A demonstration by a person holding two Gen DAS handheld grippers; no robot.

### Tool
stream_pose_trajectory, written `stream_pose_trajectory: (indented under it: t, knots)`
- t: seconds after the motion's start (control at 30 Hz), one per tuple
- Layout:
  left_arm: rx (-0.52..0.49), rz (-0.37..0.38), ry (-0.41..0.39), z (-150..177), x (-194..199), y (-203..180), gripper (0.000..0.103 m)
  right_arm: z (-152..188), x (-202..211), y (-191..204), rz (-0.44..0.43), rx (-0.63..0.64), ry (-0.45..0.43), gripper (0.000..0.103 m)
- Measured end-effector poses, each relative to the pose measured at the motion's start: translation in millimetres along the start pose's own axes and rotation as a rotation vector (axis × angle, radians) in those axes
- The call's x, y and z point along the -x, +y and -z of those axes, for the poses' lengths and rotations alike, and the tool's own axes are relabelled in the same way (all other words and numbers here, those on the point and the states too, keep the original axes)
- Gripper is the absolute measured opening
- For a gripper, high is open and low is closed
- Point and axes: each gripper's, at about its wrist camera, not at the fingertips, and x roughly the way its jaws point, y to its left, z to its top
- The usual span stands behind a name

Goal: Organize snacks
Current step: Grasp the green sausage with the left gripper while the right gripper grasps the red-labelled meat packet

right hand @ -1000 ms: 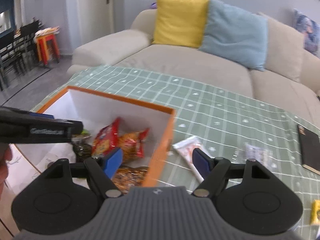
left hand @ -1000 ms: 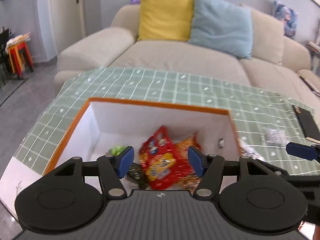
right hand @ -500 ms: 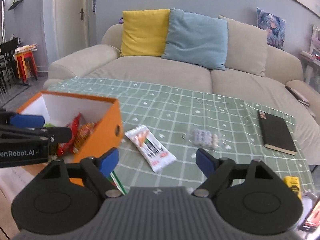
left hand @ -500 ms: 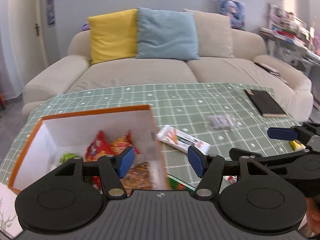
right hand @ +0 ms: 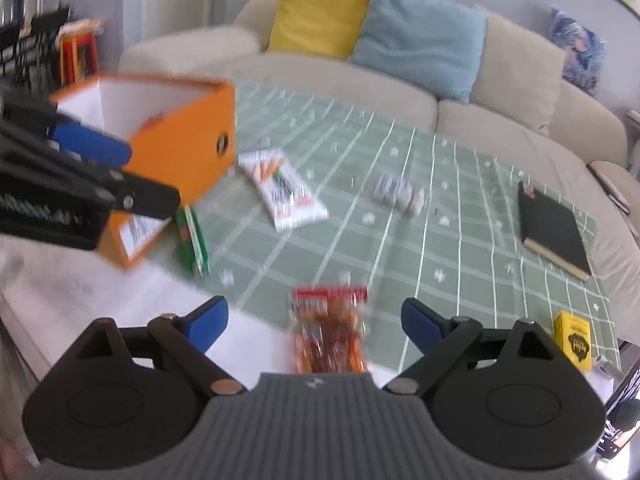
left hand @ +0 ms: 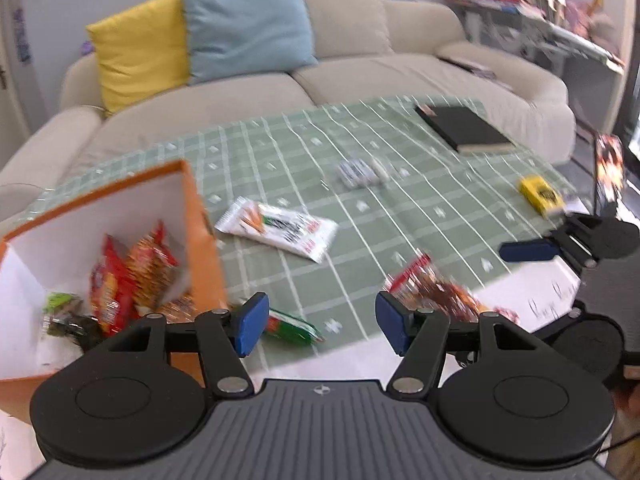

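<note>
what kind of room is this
Most likely a home living room: a beige fabric sofa with a yellow cushion and a pale blue cushion stands behind a low table under a green checked cloth strewn with snack packets.

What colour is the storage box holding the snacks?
Orange outside, white inside: the storage box shows best in the right wrist view.

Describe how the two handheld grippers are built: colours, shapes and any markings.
The left gripper and the right gripper match: black linkage arms on round black discs with silver pivot pins, blue finger pads, and a ribbed grey body bearing a small round emblem. White lettering runs along the left's side, too blurred to read.
</note>
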Motion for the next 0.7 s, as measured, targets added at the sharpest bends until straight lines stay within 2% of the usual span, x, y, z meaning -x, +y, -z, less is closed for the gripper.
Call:
stream_pose_trajectory:
  t: [0.13,0.27,0.43,0.47,0.53,0.7]
  knots:
    - [-0.033,0.012,0.054,10.0,-15.0,-9.8,0.073,18.8,-8.4,-3.6,-0.031,0.014,0.041,0.090]
    - [-0.039,0.007,0.089,13.4,-27.7,-13.0,0.072,19.8,-21.4,-4.2,-0.031,0.013,0.062,0.090]
    - [-0.029,-0.013,0.096,12.0,-34.2,-9.6,0.072,15.6,-37.3,-14.3,-0.035,-0.045,0.086,0.077]
    - [-0.010,-0.024,0.101,12.0,-35.9,-8.2,0.072,16.4,-40.4,-15.6,-0.033,-0.052,0.095,0.076]
    - [0.065,-0.070,0.102,12.3,-38.9,-6.1,0.072,18.1,-44.5,-17.7,-0.040,-0.063,0.103,0.066]
    - [0.228,-0.156,0.077,11.3,-45.1,-4.8,0.072,20.9,-50.6,-22.3,-0.055,-0.098,0.111,0.061]
